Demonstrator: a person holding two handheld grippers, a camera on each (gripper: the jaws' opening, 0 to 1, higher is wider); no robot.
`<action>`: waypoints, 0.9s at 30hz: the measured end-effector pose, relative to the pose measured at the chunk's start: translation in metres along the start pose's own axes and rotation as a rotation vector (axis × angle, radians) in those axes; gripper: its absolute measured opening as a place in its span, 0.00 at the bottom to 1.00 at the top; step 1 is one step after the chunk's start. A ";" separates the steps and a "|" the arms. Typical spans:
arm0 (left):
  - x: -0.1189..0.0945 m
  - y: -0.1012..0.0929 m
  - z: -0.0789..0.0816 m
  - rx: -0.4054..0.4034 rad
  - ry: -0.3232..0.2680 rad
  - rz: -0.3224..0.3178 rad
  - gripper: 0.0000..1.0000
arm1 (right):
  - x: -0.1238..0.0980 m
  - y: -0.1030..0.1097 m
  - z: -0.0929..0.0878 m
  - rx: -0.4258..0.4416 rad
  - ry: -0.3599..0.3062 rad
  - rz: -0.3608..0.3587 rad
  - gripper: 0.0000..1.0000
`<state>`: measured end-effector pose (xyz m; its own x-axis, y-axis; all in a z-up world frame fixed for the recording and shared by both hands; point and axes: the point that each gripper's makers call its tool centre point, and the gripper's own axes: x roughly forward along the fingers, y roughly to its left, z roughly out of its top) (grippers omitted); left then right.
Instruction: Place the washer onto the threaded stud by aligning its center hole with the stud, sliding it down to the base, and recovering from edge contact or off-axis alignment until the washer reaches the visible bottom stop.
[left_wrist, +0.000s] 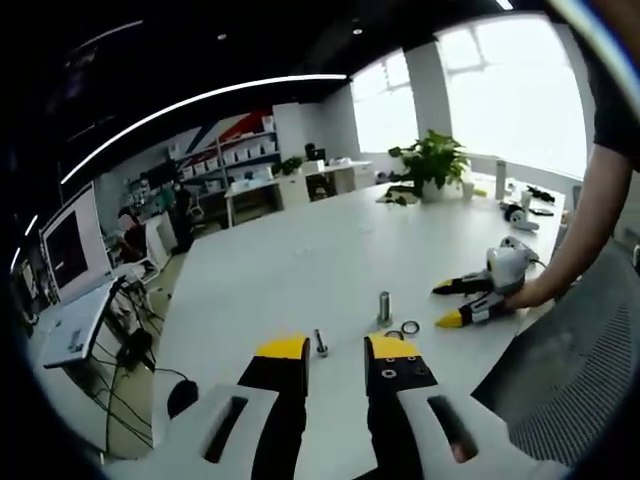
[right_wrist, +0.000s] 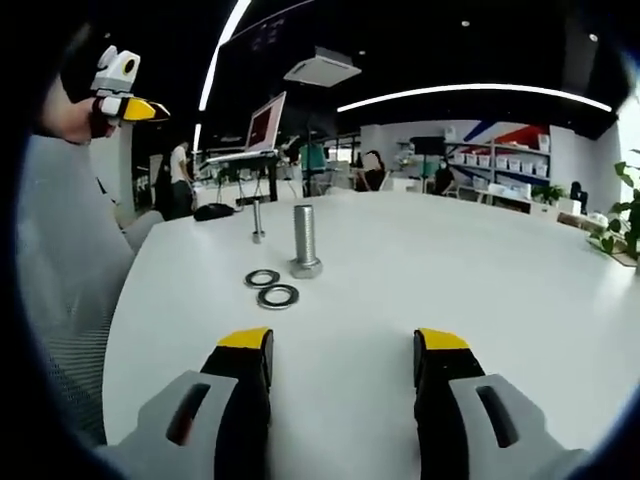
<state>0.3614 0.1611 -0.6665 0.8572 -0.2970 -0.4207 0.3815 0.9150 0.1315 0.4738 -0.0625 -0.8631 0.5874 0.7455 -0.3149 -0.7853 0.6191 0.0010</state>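
Here: two washers (right_wrist: 270, 287), two studs (right_wrist: 305, 243) — left gripper (left_wrist: 337, 348), right gripper (right_wrist: 343, 340) wide, empty.

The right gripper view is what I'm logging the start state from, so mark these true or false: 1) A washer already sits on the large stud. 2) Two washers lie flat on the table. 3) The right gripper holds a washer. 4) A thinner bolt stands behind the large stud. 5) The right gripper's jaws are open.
1) False. The large threaded stud stands bare, with nothing around its shaft.
2) True. Two washers lie flat on the white table, just beside the stud's base.
3) False. The right gripper has only bare table between its jaws.
4) True. A thinner bolt stands upright further back.
5) True. The jaws stand wide apart.
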 end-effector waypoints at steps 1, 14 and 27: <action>0.000 0.000 0.000 0.001 0.002 0.001 0.20 | 0.002 0.004 0.000 -0.007 0.000 0.018 0.59; -0.001 0.001 -0.001 0.006 0.007 0.004 0.19 | 0.023 0.027 0.011 -0.050 -0.016 0.115 0.58; 0.001 -0.001 -0.003 0.024 0.020 -0.005 0.19 | 0.035 0.046 0.017 -0.075 -0.024 0.173 0.51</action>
<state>0.3606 0.1603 -0.6698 0.8484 -0.2954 -0.4393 0.3939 0.9067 0.1510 0.4614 -0.0034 -0.8581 0.4461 0.8455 -0.2935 -0.8868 0.4618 -0.0177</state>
